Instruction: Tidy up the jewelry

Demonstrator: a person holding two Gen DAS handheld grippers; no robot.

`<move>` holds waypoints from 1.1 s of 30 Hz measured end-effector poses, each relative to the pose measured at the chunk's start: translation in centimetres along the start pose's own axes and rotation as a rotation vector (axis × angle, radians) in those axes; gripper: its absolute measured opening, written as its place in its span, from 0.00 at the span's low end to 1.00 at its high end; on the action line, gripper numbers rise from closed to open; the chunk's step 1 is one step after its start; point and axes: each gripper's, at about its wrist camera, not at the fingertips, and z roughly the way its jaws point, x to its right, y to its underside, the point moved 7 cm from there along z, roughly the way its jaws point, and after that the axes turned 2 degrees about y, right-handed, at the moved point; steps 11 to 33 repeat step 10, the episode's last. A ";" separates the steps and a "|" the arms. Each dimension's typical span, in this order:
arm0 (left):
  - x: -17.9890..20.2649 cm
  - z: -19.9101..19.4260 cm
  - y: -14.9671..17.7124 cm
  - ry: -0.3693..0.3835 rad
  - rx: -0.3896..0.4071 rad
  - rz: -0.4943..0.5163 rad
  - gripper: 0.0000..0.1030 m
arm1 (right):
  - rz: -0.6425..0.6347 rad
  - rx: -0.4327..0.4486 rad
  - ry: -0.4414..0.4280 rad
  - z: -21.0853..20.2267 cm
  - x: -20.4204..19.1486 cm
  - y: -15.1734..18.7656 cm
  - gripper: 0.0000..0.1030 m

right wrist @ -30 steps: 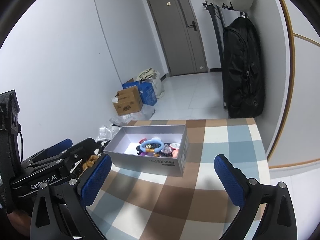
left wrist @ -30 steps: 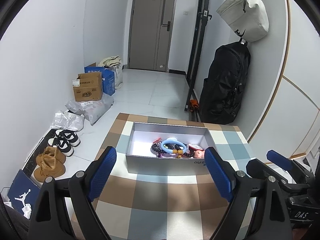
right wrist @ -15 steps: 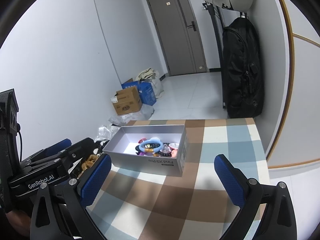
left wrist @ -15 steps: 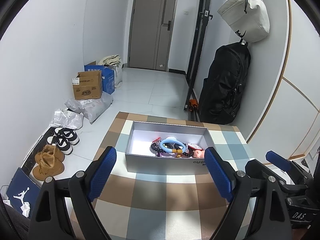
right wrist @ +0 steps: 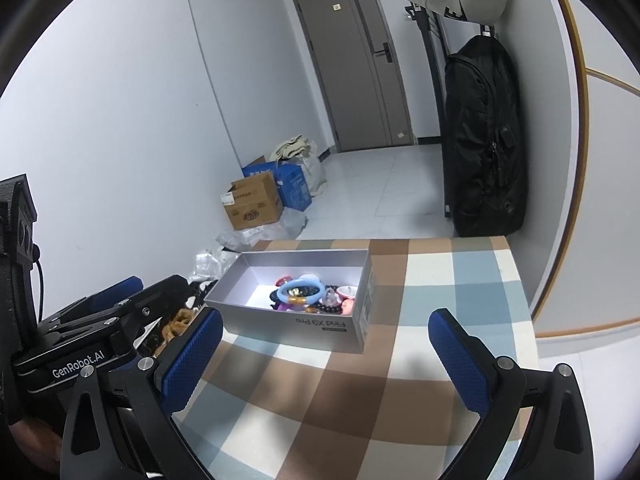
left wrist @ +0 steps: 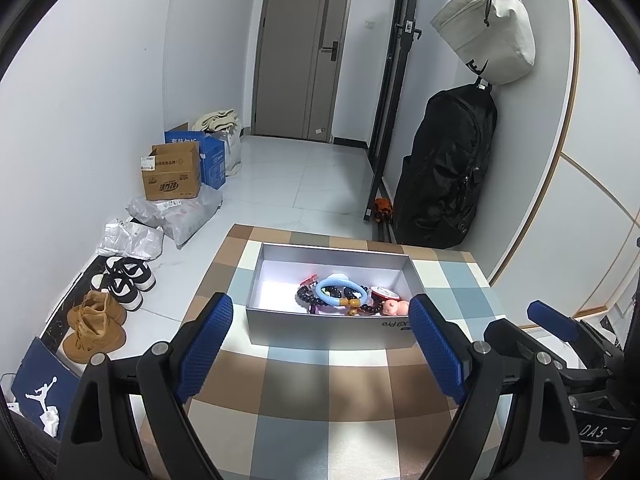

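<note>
A grey open box stands on the checked tablecloth. Jewelry lies piled in its right half: a light blue ring bracelet, dark bead strings and a small pink figure. My left gripper is open and empty, held above the cloth in front of the box. My right gripper is open and empty, in front of the box and to its right. Each gripper shows in the other's view, the right and the left.
The table's far edge meets a white tiled floor. On the floor at left are cardboard boxes, plastic bags and shoes. A black backpack and a beige bag hang by the right wall.
Both views have shifted very slightly. Both grippers stay open and empty, and the box and its contents have not moved.
</note>
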 end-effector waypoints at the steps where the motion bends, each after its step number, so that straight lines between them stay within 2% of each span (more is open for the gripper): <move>1: 0.0 0.0 -0.1 -0.001 0.003 0.000 0.84 | 0.000 0.000 0.000 0.0 0.0 0.0 1.00; 33: 0.0 -0.1 -0.2 0.013 0.001 -0.022 0.84 | 0.002 0.000 0.000 0.0 0.0 0.0 1.00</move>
